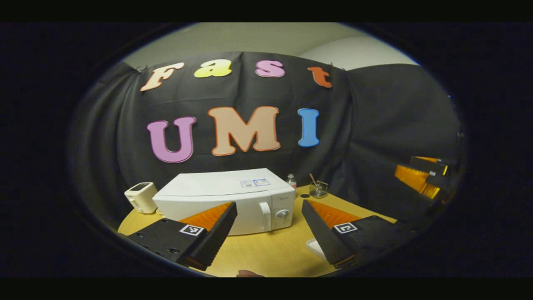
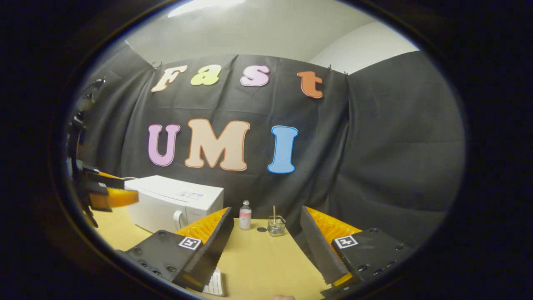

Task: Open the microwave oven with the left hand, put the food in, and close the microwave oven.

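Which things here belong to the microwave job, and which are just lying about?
Job:
- microwave oven, door shut
- left hand-held gripper, open
- white tray at the table edge, possibly the food; contents unclear

Lying about:
- small white appliance
- bottle
- glass jar with a stick
- right hand-held gripper, open

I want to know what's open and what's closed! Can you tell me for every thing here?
microwave oven: door closed
left gripper: open, holding nothing
right gripper: open, holding nothing
small bottle: upright, cap on
glass jar: upright, no lid, a stick standing in it
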Demonstrator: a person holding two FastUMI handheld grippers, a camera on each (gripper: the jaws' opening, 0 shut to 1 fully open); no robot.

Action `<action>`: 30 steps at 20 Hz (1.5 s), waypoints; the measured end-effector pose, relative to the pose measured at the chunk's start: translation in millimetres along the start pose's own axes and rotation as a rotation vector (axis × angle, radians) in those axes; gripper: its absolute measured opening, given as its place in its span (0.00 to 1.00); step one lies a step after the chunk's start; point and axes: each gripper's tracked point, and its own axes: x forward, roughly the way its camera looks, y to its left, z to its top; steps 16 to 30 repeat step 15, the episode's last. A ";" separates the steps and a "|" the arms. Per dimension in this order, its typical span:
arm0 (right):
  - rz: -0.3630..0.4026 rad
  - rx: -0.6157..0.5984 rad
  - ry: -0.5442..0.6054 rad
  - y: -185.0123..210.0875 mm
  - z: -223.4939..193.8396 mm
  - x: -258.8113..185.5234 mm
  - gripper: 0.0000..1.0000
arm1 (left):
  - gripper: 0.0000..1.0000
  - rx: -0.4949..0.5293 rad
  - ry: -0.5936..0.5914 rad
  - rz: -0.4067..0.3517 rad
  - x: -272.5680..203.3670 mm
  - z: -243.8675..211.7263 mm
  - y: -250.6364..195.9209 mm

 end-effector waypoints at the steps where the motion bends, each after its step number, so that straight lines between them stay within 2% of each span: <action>1: 0.004 0.003 -0.006 1.5 2.5 1.4 0.96 | 0.98 -0.018 0.004 0.005 -4.2 0.4 1.6; 3: 0.010 -0.004 -0.020 2.2 7.0 4.9 0.97 | 0.97 -0.014 0.032 0.013 -10.4 -1.7 1.7; 5: 0.014 -0.002 -0.026 1.0 9.5 6.4 0.96 | 0.99 -0.002 0.011 0.029 -16.2 8.5 8.9; 8: 0.014 0.001 -0.038 1.1 14.1 7.4 0.96 | 0.94 -0.008 -0.010 0.056 -18.6 14.8 13.2; 15: 0.052 -0.009 -0.034 15.4 12.7 3.0 0.97 | 0.97 0.008 -0.034 0.087 -27.7 26.3 19.4; 30: 0.052 -0.009 -0.034 15.4 12.7 3.0 0.97 | 0.97 0.008 -0.034 0.087 -27.7 26.3 19.4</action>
